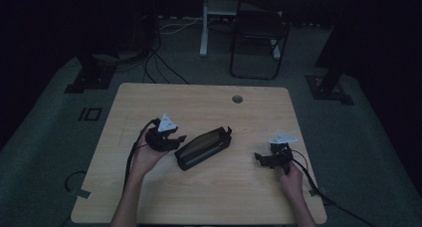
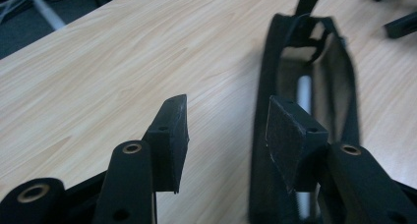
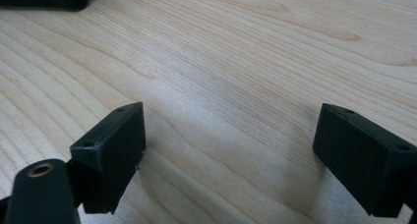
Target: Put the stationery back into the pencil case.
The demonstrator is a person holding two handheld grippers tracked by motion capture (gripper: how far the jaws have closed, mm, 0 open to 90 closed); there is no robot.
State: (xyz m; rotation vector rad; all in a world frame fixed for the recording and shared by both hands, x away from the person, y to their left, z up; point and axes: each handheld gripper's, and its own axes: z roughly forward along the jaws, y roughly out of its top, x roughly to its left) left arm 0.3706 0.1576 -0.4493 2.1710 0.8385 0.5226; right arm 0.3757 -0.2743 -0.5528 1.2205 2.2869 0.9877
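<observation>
We've got the left gripper [image 1: 175, 139] open at the near-left end of the black pencil case [image 1: 204, 147], probably unzipped, right gripper [image 1: 262, 159] open, idle; clamp one wall squarely.

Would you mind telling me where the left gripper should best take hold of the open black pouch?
Probably the near long rim of the black pouch, approached from its left end. The pouch lies open and low on the table, and the left gripper already has open jaws straddling that thin upright wall, so closing should pinch it.
</observation>
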